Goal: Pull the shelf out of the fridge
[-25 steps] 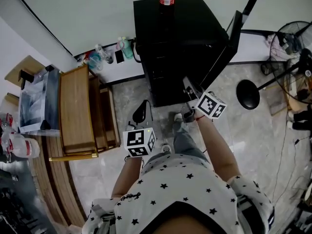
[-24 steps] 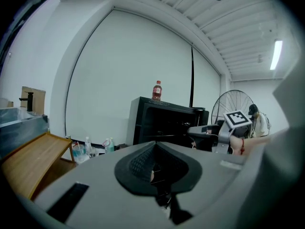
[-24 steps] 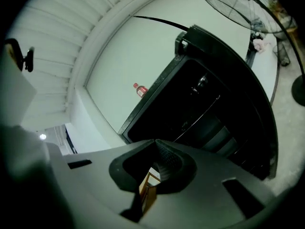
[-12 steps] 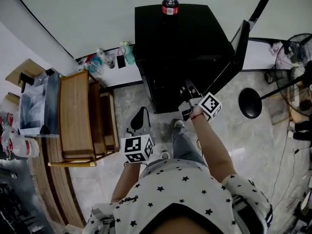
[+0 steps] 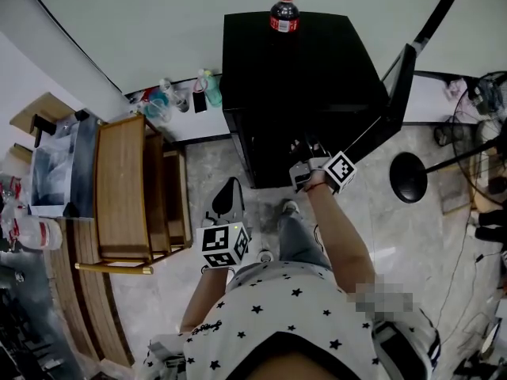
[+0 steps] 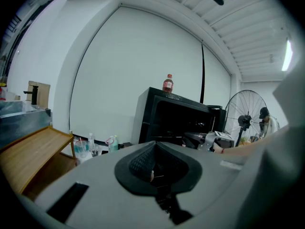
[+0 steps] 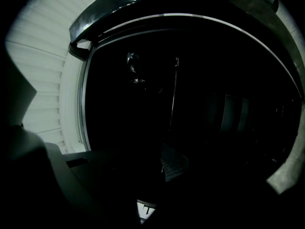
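Note:
A black mini fridge [image 5: 301,77] stands against the wall with its door [image 5: 396,93] swung open to the right. My right gripper [image 5: 305,150] reaches into the fridge's dark opening. Its jaws are opening, and one ribbed pad [image 7: 174,163] shows with nothing seen between them. The right gripper view is nearly black, so I cannot make out the shelf. My left gripper [image 5: 232,182] hangs low in front of the person, well short of the fridge, shut and empty [image 6: 155,175]. From there I see the fridge [image 6: 176,118] and the right gripper [image 6: 190,137] at its front.
A cola bottle [image 5: 284,12] stands on top of the fridge. A wooden bench [image 5: 123,184] sits to the left, with drink bottles [image 5: 178,93] on the floor by the wall. A standing fan [image 5: 491,93] and a round black base [image 5: 408,176] are on the right.
The right gripper has moved forward from in front of the fridge into its opening. The left gripper has stayed low near the person's waist.

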The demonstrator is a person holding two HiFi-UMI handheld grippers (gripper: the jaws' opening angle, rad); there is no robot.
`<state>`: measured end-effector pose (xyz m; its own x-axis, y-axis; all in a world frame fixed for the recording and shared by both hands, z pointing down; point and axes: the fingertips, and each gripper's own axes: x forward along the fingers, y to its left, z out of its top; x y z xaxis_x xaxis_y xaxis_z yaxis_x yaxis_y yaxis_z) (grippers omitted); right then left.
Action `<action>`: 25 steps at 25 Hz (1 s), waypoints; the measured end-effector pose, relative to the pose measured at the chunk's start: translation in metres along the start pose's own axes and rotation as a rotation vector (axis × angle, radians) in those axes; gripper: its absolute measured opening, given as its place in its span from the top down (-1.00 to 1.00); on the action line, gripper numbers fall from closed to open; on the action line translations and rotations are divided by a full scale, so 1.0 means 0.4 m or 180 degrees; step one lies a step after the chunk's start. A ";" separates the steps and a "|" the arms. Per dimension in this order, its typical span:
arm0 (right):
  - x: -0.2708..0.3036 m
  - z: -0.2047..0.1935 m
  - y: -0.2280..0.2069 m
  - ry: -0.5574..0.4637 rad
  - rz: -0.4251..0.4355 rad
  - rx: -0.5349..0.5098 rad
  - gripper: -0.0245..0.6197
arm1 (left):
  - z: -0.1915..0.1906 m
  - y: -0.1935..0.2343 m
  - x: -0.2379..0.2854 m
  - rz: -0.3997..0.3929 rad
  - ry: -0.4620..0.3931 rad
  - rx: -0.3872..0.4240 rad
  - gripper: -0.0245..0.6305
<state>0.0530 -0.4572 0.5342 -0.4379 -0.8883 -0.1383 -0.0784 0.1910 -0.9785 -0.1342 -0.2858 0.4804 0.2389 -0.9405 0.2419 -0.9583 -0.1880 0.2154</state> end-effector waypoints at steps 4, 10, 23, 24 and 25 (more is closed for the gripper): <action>0.030 0.008 -0.032 -0.0018 -0.0042 0.0066 0.61 | -0.008 0.009 0.007 0.0053 0.0026 0.0001 0.89; 0.068 0.020 -0.059 -0.0056 -0.0091 0.0157 0.55 | -0.020 0.027 0.015 0.0141 0.0081 -0.0016 0.89; 0.136 0.047 -0.083 -0.0118 -0.0114 0.0148 0.84 | -0.016 0.033 0.025 0.0232 0.0092 0.0029 0.89; 0.137 0.047 -0.083 -0.0128 -0.0115 0.0156 0.85 | -0.017 0.032 0.025 0.0229 0.0094 0.0033 0.89; 0.137 0.045 -0.079 -0.0138 -0.0122 0.0191 0.85 | -0.018 0.030 0.024 0.0226 0.0097 0.0039 0.89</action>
<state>0.0476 -0.5193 0.5549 -0.3963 -0.9120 -0.1058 -0.0400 0.1322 -0.9904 -0.1424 -0.2952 0.4922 0.1747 -0.9425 0.2848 -0.9748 -0.1248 0.1852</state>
